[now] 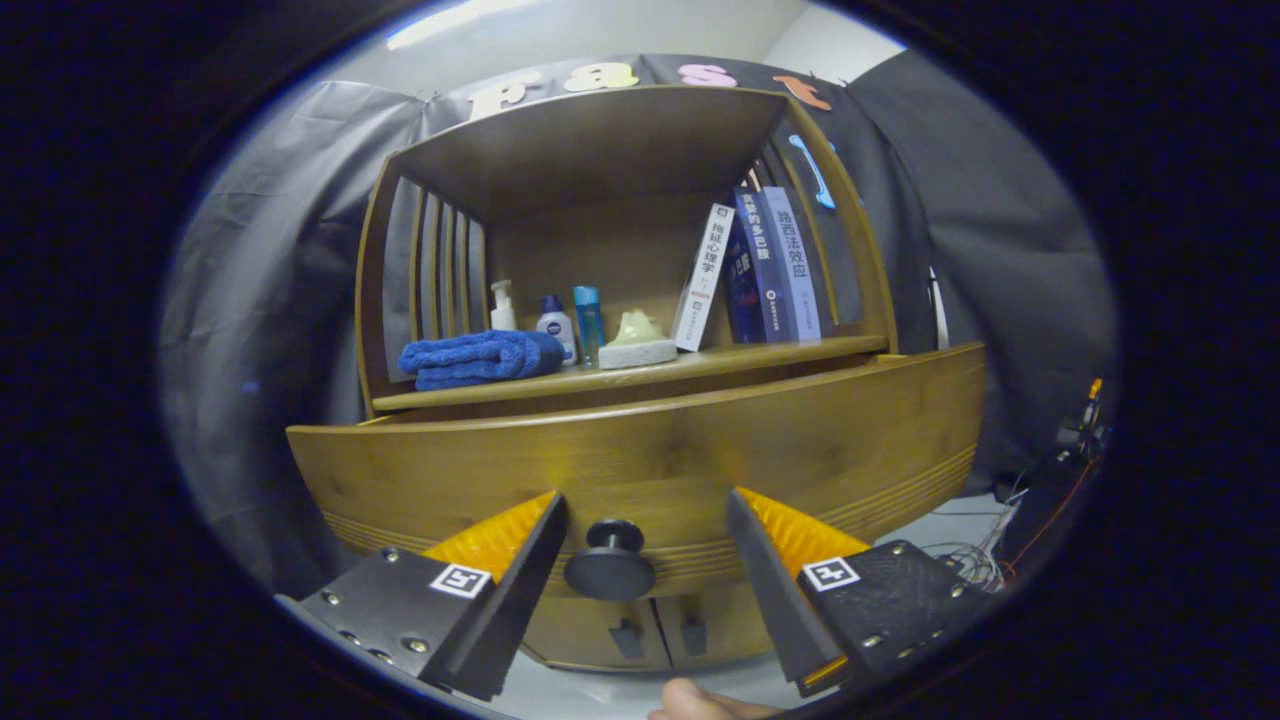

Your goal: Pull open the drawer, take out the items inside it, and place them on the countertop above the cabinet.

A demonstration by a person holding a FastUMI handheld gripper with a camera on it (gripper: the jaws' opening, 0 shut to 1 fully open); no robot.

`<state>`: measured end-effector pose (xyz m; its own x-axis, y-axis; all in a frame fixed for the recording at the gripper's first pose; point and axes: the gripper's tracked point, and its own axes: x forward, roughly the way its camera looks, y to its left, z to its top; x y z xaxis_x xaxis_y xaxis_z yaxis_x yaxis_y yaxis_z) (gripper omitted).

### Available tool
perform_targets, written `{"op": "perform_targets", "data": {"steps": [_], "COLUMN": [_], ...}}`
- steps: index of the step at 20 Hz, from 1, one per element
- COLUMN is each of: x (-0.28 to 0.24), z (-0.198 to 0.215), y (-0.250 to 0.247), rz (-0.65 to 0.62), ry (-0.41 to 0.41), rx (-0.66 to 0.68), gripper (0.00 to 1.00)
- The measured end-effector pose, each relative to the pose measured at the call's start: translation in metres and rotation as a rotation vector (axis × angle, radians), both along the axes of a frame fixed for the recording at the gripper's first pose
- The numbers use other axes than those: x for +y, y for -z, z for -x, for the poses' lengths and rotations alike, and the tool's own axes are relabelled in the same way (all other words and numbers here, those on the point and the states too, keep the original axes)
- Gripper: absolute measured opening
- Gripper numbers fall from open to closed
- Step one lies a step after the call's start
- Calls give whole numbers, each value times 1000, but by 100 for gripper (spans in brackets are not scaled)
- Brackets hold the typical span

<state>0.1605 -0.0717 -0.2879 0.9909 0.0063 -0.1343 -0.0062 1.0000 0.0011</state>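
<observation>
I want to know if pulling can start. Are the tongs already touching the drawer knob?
Apart. The gripper view shows the tongs open, with the drawer knob between the two fingers and a plain gap of wooden drawer front on each side.

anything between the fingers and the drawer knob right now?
Nothing visible. The gripper is open, and the drawer knob sits in the gap between the fingers, touching neither. The drawer front behind it looks shut. On the countertop above, a blue towel, bottles and books already take space.
</observation>
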Motion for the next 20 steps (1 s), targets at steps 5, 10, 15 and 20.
{"op": "perform_targets", "data": {"steps": [5,10,15,20], "x": [1,2,4,4], "z": [-22,-38,-54,-64], "y": [3,10,12,14], "rz": [20,119,131,139], "ry": [-4,-13,-12,-15], "rx": [-2,-11,-15,-9], "gripper": [98,98,98,98]}}
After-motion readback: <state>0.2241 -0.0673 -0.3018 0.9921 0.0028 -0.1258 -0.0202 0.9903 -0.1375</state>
